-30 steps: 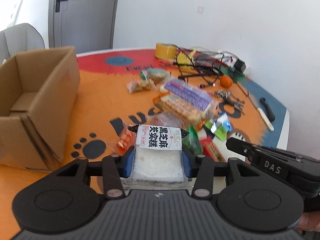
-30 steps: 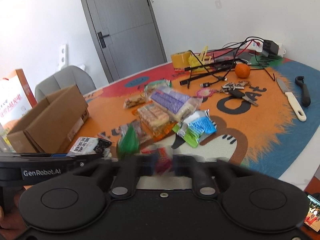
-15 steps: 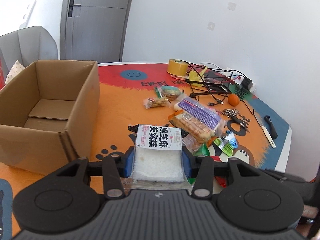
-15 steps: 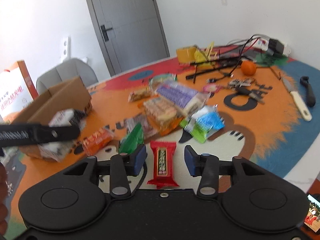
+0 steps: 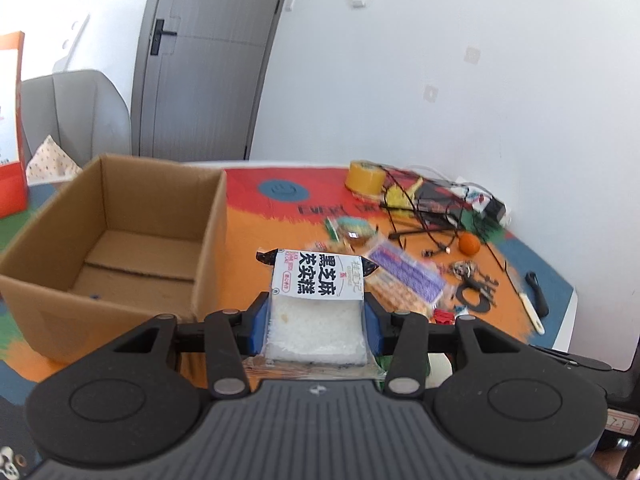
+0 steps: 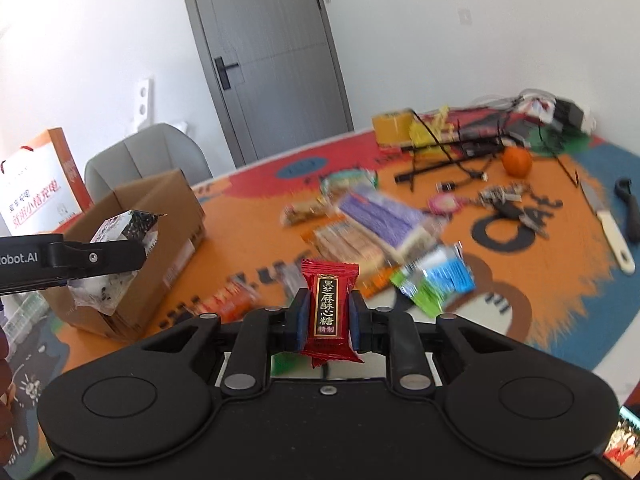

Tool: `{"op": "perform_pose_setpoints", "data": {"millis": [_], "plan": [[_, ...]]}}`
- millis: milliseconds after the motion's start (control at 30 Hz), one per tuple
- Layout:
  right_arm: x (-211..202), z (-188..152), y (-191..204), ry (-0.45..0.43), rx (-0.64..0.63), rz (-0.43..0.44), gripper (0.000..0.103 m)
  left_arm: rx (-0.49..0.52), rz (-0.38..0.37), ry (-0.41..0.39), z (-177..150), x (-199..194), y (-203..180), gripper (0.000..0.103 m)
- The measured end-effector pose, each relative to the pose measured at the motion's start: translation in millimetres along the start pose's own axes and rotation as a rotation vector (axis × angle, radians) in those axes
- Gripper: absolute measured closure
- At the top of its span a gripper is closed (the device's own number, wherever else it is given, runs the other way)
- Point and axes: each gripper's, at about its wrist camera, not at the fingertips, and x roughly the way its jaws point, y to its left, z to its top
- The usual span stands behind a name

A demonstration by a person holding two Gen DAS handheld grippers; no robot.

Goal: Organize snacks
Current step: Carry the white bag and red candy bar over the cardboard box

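- Both tongs are loaded: the left gripper [image 5: 316, 322] is clamped on a clear-wrapped white rice cake [image 5: 316, 322] with a black-lettered label, and the right gripper [image 6: 329, 314], whose jaws have just been closing, now pinches a small red candy packet [image 6: 329, 308] by its sides.
- Both snacks hang above the table, the rice cake just beside the near corner of the open cardboard box [image 5: 120, 236], not yet over its mouth; in the right view it [image 6: 116, 256] shows in front of the box wall.
- Risk, as I judge it: released here, the rice cake would strike the rim or drop outside the box, since the box wall lies between it and the floor of the box.
- Risk: the slick, soft wrapper could slide out of the blue pads [image 5: 258, 322] if the wrist tips further.
- Risk: the candy is held by a narrow pinch on crinkly film, so it may twist or slip in a fast swing.
- Risk: two grippers heading to one box could bump each other.
- Surface: a round table under an orange, red and blue cartoon mat [image 6: 248, 216], strewn with more snack packs [image 6: 380, 220], a tangle of cables [image 5: 432, 208], a yellow tape roll [image 5: 365, 178], an orange fruit [image 6: 517, 161], keys and a knife [image 6: 608, 228].
- Room: white walls, a grey door [image 5: 208, 60], a grey chair [image 6: 148, 160] and an orange-and-white paper bag [image 6: 38, 188] behind the box.
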Motion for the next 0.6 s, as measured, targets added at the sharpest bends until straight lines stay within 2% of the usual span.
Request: {"op": "perform_pose_setpoints", "data": {"millis": [267, 600], "plan": [[-1.0, 25.2, 35.9, -0.063, -0.045, 0.047, 0.082, -0.027, 0.038, -0.069, 20.8, -17.8, 25.7, 0.057], [9.2, 43.8, 78.2, -0.090, -0.085, 0.115, 0.082, -0.089, 0.120, -0.103, 38.3, -24.1, 69.7, 0.057]]}}
